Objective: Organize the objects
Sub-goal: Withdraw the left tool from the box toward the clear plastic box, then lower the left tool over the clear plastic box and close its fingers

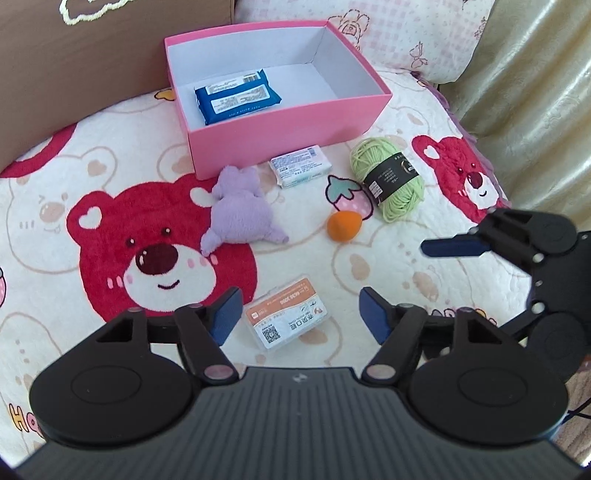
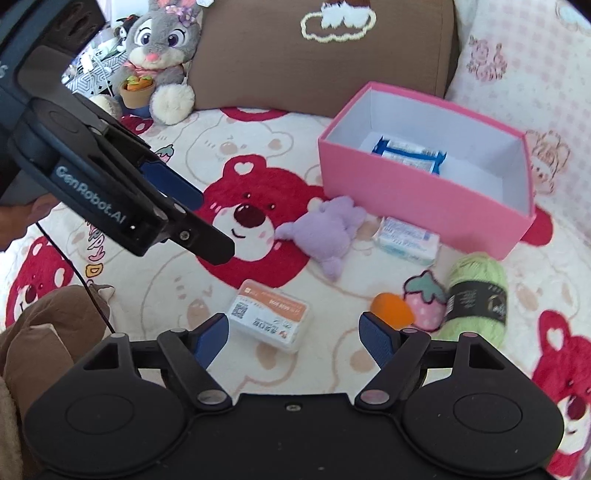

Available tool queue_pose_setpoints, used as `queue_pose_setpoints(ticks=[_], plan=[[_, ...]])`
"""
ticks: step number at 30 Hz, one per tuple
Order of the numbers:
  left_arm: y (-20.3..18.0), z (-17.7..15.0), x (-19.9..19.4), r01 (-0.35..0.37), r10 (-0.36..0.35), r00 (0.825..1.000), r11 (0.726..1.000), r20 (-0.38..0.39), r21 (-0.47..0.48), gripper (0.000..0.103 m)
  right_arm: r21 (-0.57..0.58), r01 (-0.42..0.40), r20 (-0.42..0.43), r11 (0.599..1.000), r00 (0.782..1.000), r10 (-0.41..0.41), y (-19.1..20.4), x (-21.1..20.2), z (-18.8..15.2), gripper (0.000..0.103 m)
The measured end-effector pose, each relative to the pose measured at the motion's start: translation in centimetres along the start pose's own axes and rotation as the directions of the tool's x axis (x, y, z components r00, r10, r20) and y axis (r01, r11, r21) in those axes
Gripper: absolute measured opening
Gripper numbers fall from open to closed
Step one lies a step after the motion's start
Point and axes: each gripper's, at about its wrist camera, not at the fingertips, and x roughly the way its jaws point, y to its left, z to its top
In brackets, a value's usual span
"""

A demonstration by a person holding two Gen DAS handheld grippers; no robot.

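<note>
A pink box stands open on the bear-print blanket, with a blue wipes pack lying inside. In front of it lie a purple plush, a white tissue pack, a green yarn ball and an orange sponge. A clear card case lies nearest. My left gripper hovers open over the case, its pads clear of it. My right gripper is open just in front of the same card case, with nothing held.
A brown cushion and a grey bunny toy sit behind the blanket. A pink patterned pillow and a shiny curtain border the right side. Each gripper shows in the other's view, close together.
</note>
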Motion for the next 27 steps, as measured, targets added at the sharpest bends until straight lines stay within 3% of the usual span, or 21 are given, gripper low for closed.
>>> queue_pose_setpoints(ticks=[7, 14, 22, 27], plan=[[2.1, -1.3, 1.0, 0.023, -0.021, 1.0, 0.997, 0.019, -0.08, 0.073, -0.026, -0.022, -0.026, 0.999, 0.999, 0.021, 2.3, 3.0, 0.2, 0.081], [3.3, -2.3, 3.3, 0.048, -0.049, 0.999, 0.989, -0.009, -0.138, 0.074, -0.023, -0.073, -0.026, 0.997, 0.997, 0.073, 2.7, 5.3, -1.0, 0.082], [3.5, -3.3, 5.9, 0.054, -0.063, 0.997, 0.986, -0.054, -0.159, 0.075, 0.139, -0.136, -0.065, 0.981, 0.987, 0.147, 0.9, 7.9, -2.0, 0.082], [3.5, -3.5, 7.6, 0.058, -0.069, 0.996, 0.984, -0.061, -0.165, 0.074, 0.191, -0.114, -0.06, 0.975, 0.99, 0.127, 0.0, 9.2, -2.4, 0.082]])
